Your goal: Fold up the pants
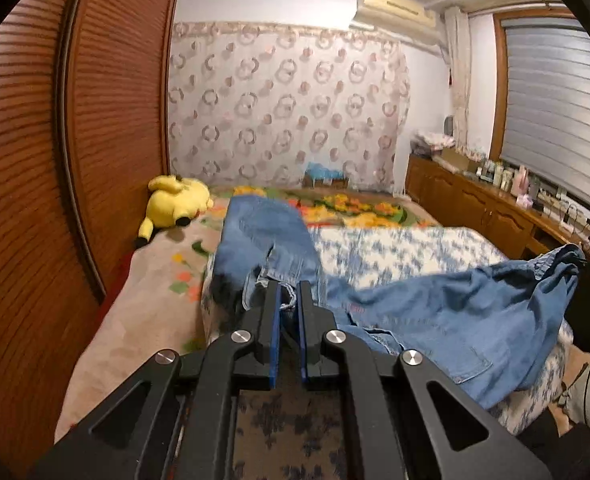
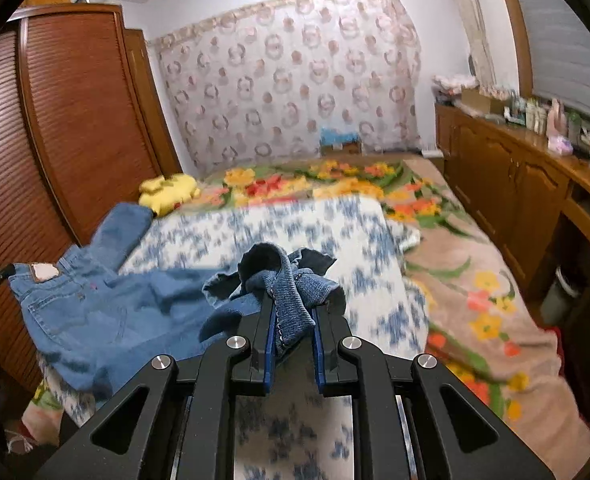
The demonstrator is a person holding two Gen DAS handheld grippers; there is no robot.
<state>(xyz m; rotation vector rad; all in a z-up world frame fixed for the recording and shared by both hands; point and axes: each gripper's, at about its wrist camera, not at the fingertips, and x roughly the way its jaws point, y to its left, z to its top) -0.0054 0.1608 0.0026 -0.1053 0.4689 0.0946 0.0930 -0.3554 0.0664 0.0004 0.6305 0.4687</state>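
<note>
Left gripper (image 1: 288, 292) pinching frayed denim edge of blue jeans (image 1: 447, 320), blue pads nearly together. Right gripper (image 2: 294, 310) clamped on bunched hem of same jeans (image 2: 95, 312), fabric wadded between the pads. Jeans strung between both grippers, sagging over blue-and-white patterned cover (image 2: 295, 232) on bed; one leg trailing away toward wardrobe side. Beyond, floral blanket (image 2: 455, 280) spread across bed. Yellow plush toy (image 1: 175, 204) lying against louvered wooden wardrobe (image 1: 95, 120). Farther back, patterned curtain (image 1: 287, 108), wooden cabinet (image 2: 515, 184) along window wall
</note>
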